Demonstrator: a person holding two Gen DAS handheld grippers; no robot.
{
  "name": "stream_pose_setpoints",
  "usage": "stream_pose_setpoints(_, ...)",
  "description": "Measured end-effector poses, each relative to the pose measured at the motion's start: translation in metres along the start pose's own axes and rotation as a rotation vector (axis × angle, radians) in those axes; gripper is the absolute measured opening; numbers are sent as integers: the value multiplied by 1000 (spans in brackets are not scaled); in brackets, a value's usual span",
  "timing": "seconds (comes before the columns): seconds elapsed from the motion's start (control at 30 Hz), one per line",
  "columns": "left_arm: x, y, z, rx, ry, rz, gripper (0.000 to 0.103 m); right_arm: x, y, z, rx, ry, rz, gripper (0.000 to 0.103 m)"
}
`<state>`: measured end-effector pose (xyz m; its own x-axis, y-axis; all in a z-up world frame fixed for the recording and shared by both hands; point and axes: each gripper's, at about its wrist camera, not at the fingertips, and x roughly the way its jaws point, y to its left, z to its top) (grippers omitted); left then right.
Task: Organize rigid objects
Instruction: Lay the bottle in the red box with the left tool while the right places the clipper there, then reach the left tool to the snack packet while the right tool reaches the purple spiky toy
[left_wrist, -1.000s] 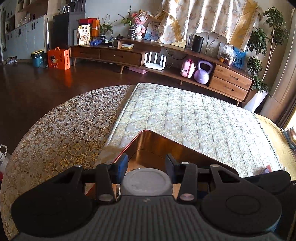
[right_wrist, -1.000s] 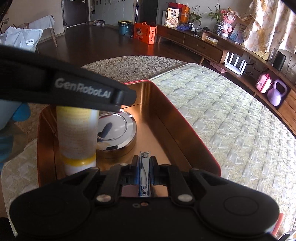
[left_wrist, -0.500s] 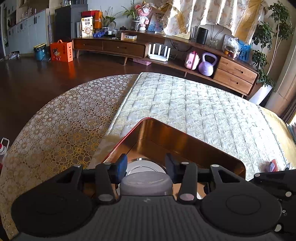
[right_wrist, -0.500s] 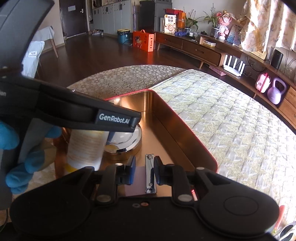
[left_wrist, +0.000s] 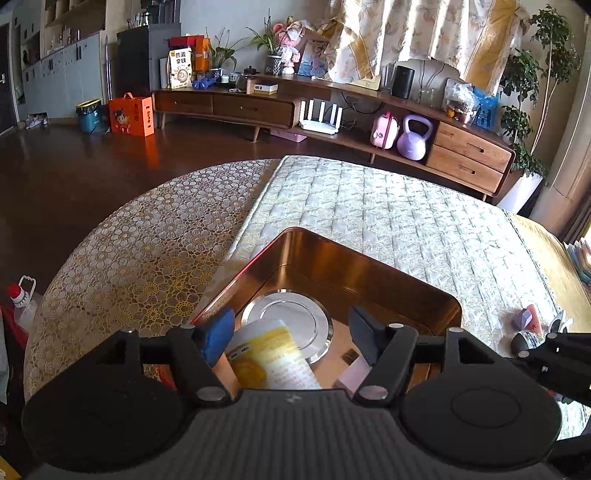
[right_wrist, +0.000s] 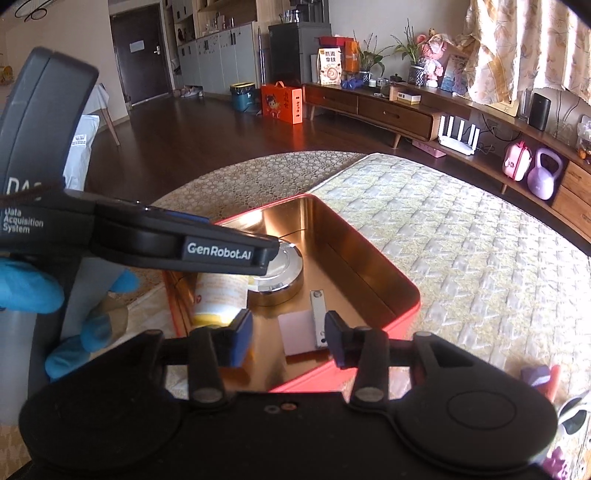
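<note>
A round table (left_wrist: 122, 266) under a gold lace cloth is carrying a pale quilted mat (left_wrist: 388, 221), and on the mat a red tin box (right_wrist: 400, 286) with a shiny copper inside is sitting open. Inside the box a round silver tin (left_wrist: 291, 317) is lying flat toward the far end, a white and yellow bottle (left_wrist: 273, 358) is lying with its shoulder against that tin, and a pale pink card (right_wrist: 297, 328) is resting on the box floor with a metal nail clipper (right_wrist: 318, 314) lying along its right edge. The left gripper (left_wrist: 291, 341) is hovering over the bottle with its jaws opening; the bottle is sitting between them, but the blue pads are standing clear of it. The right gripper (right_wrist: 290, 338) is hanging above the near end of the box, its jaws also opening, with the clipper and card below the gap and neither pad touching them. A blue-gloved hand (right_wrist: 44, 306) is holding the left tool's handle.
</note>
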<state>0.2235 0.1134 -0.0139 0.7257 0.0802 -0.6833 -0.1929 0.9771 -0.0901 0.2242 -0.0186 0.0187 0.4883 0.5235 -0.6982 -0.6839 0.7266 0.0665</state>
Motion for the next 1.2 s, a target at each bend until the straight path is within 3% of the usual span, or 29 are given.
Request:
stream_pose_setpoints(0.17, -22, -9, -10, 19, -13, -20, 68, -28, -5, -13, 22, -24, 9, 56)
stream_pose_setpoints(0.23, -31, -14, -14, 27, -17, -33, 68, -40, -7, -19, 23, -41, 7, 66)
stream_pose_setpoints(0.4, -48, -30, -23, 53, -29, -63, 76, -70, -22, -34, 44, -72, -7, 78)
stream_pose_setpoints(0.5, -55, -41, -28, 64, -26, -92, 76, -85, -34, -46, 54, -78, -28, 83)
stream_pose_setpoints(0.6, -61, -55, -36, 73, -28, -111, 84, -101, -52, -58, 72, -89, -59, 92)
stream_pose_setpoints(0.73, -65, -77, -47, 95, -36, -130, 84, -121, -86, -76, 138, -95, -116, 101)
stream_pose_setpoints(1.0, -60, -132, -71, 165, -2, -182, 84, -124, -136, -107, 248, -39, -208, 102)
stream_pose_setpoints(1.2, -47, -169, -90, 191, 39, -211, 84, -116, -156, -120, 285, -9, -225, 102)
